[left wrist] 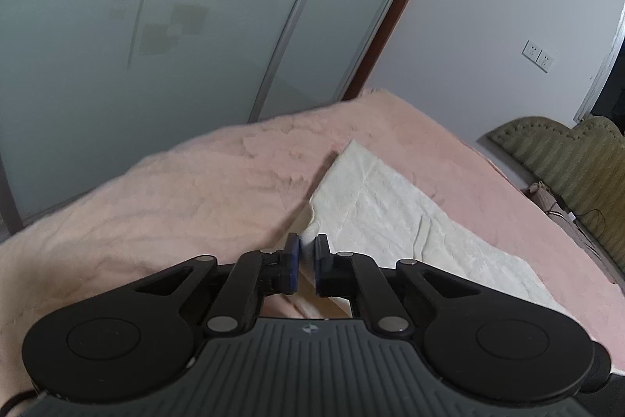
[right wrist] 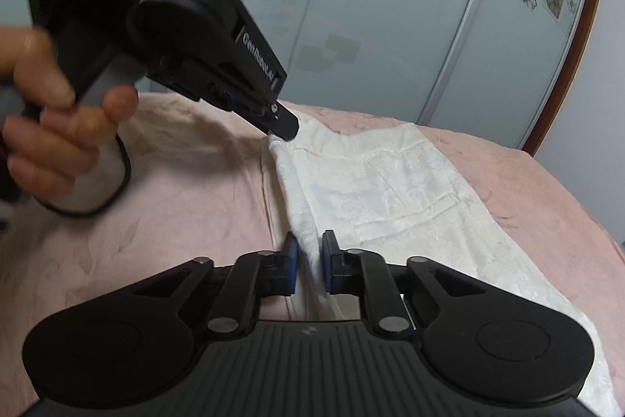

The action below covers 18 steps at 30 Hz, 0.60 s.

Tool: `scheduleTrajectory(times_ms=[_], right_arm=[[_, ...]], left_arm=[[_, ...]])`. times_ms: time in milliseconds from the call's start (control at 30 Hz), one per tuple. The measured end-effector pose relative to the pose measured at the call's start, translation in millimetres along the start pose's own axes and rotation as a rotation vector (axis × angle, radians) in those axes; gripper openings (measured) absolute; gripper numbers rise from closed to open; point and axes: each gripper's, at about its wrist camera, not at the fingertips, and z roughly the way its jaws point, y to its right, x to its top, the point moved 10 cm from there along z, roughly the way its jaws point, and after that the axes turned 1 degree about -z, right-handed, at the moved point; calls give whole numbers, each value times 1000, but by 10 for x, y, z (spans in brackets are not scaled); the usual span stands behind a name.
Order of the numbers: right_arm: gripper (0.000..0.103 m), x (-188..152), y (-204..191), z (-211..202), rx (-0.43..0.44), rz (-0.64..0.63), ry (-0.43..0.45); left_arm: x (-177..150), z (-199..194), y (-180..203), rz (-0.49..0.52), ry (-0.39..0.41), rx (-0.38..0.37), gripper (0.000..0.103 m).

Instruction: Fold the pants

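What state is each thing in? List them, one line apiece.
Left claw: shut on the cream pants' edge.
Right claw: shut on the same edge, nearer the camera.
Pants: cream, spread flat on the bed, left edge pinched up at two spots.
Pink blanket: spread over the bed, lightly rumpled.
Wardrobe sliding doors: closed.
Hand: wrapped around the left claw's handle.

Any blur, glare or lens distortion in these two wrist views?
Left wrist view: dim, soft; fisheye bends the frosted sliding wardrobe doors. Right wrist view: motion blur smears the person's hand and the other black hand-held gripper; cream textured pants stay legible.
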Motion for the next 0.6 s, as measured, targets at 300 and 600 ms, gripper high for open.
scheduleTrajectory(times_ms=[300,600], right_arm=[[15,37,-40,-12,83,84,0],[39,-405,1349,-925,-72,413,19]], left_arm=[[-165,71,-60,120,9,102,11],[6,-145,164,245,98,222,22]])
